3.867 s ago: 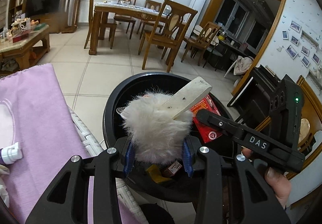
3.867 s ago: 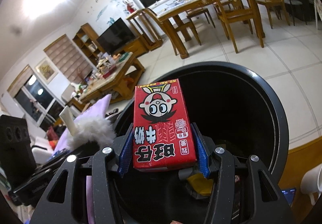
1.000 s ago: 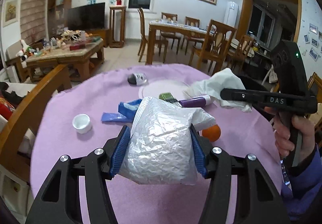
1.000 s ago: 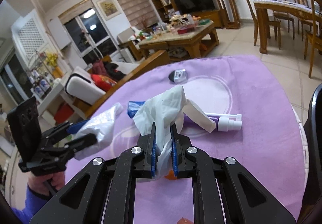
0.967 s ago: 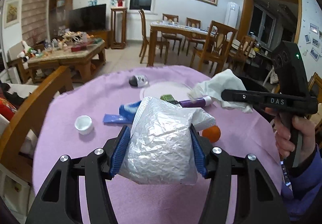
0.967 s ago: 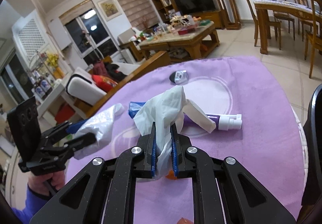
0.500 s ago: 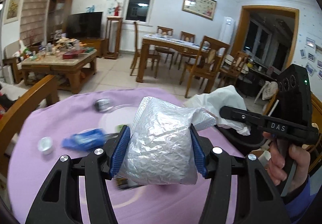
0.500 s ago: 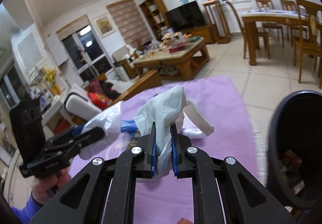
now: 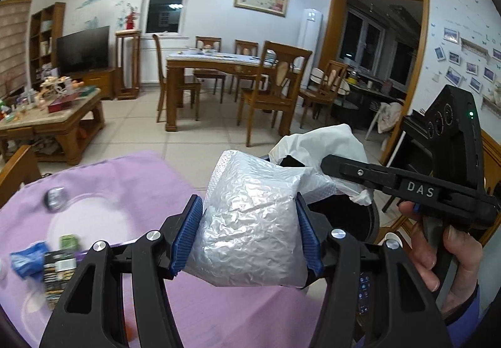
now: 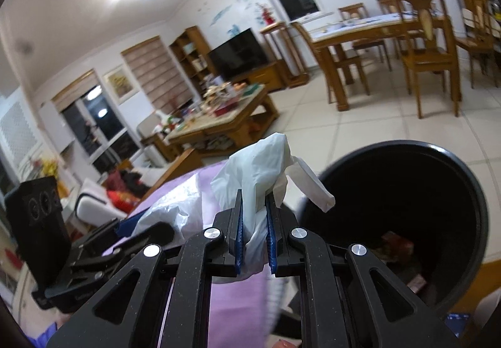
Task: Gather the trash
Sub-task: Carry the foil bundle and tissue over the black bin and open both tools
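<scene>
Above the near edge of the purple tablecloth [image 9: 125, 179], the left gripper [image 9: 247, 232] was partly open, and its blue ridged pads squeezed a puffy silver bubble bag [image 9: 250, 222] from both sides. The bag looked shiny and crinkly, with small bumps all over, and it was fat like a pillow. Just to its right, the right gripper [image 10: 253, 238] was nearly closed, pinching a thin white plastic bag [image 10: 260, 166] tight between its pads. That bag was soft and wrinkled, and it bunched up above the jaws, with a flat white flap sticking out to the right. A hand [image 9: 444, 254] held the right gripper's black handle. The round black trash bin [image 10: 469, 191] stood just to the right of the white bag, past the table's edge, with some scraps lying inside at the bottom. On the left of the cloth lay a blurry blue wrapper [image 9: 28, 260] and a small grey round thing [image 9: 55, 197].
</scene>
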Demonstrator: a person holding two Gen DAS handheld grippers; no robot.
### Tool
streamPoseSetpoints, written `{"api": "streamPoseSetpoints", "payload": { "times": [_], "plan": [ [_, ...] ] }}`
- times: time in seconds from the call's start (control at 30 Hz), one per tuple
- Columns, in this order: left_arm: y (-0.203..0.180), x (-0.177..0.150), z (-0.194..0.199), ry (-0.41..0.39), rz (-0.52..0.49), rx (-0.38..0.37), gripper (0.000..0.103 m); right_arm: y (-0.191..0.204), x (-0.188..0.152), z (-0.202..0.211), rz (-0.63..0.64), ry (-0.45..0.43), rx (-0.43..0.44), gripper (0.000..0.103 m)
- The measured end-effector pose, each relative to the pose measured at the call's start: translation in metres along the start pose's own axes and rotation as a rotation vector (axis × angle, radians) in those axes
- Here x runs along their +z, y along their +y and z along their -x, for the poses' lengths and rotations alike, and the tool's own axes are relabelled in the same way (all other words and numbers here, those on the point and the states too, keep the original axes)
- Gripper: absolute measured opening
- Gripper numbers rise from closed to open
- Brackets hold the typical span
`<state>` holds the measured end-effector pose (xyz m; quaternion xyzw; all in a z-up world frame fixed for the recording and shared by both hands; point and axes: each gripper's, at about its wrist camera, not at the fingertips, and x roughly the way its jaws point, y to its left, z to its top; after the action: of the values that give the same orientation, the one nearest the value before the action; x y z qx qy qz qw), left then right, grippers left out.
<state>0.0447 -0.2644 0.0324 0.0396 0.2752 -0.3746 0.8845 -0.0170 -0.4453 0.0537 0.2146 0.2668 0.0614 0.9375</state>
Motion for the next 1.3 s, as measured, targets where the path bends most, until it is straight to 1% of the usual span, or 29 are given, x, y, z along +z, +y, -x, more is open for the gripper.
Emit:
{"api": "streamPoseSetpoints", "payload": {
  "times": [0.17,0.3,0.5,0.6,0.73,0.87,1.07,1.13,1.2,1.23,1.27,1.3],
  "plan": [
    [-0.027,0.005,-0.032,0.015,-0.028,-0.026,0.058,-0.051,-0.002,0.011,-0.064,-0.013,-0.061,0.013],
    [-0.040,0.007,-0.054,0.030,-0.043,-0.039,0.058,-0.083,-0.006,0.009,-0.117,-0.011,-0.099,0.013],
    [-0.052,0.005,-0.082,0.064,-0.058,-0.052,0.058,-0.116,-0.019,-0.002,-0.181,0.001,-0.131,0.013],
    [-0.055,0.004,-0.097,0.093,-0.065,-0.058,0.058,-0.130,-0.023,-0.011,-0.210,0.007,-0.149,0.013],
    [-0.056,0.000,-0.113,0.127,-0.071,-0.059,0.058,-0.142,-0.029,-0.016,-0.244,0.008,-0.168,0.013],
    [-0.057,-0.005,-0.123,0.151,-0.073,-0.058,0.058,-0.146,-0.036,-0.020,-0.261,0.015,-0.185,0.013],
    [-0.063,-0.012,-0.129,0.172,-0.078,-0.063,0.058,-0.156,-0.036,-0.029,-0.279,0.027,-0.187,0.013],
    [-0.063,-0.013,-0.130,0.181,-0.081,-0.066,0.059,-0.155,-0.036,-0.030,-0.283,0.028,-0.188,0.013],
    [-0.063,-0.012,-0.128,0.172,-0.079,-0.068,0.061,-0.151,-0.034,-0.032,-0.289,0.030,-0.190,0.013],
    [-0.064,-0.012,-0.127,0.172,-0.082,-0.068,0.062,-0.152,-0.034,-0.034,-0.295,0.031,-0.190,0.017],
    [-0.064,-0.013,-0.127,0.176,-0.087,-0.068,0.064,-0.148,-0.034,-0.033,-0.299,0.031,-0.191,0.028],
    [-0.066,-0.013,-0.127,0.179,-0.092,-0.069,0.066,-0.149,-0.034,-0.034,-0.309,0.029,-0.191,0.034]
  ]
}}
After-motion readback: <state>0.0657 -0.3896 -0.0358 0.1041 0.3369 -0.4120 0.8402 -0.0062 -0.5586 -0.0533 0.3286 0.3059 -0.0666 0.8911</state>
